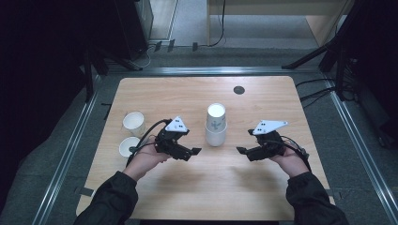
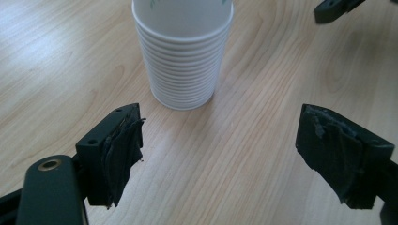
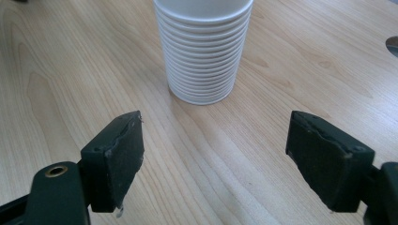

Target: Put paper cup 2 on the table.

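Left gripper (image 1: 196, 151) sits at eight o'clock, jaws wide apart and bare. Right gripper (image 1: 241, 150) at four o'clock matches it, both pointing inward.

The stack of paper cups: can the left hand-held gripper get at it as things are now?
Probably yes. The left hand-held gripper faces the stack of paper cups with its jaws open and only bare table between them. The two single cups stand behind it, out of the way.

Even, soft light from above falls on the wooden table (image 1: 206, 187), while the floor around the table sinks into darkness. Faint shadows lie under both hands. In the gripper views the cup stack (image 2: 182, 51) and wood grain are sharp; the near black jaws blur slightly.
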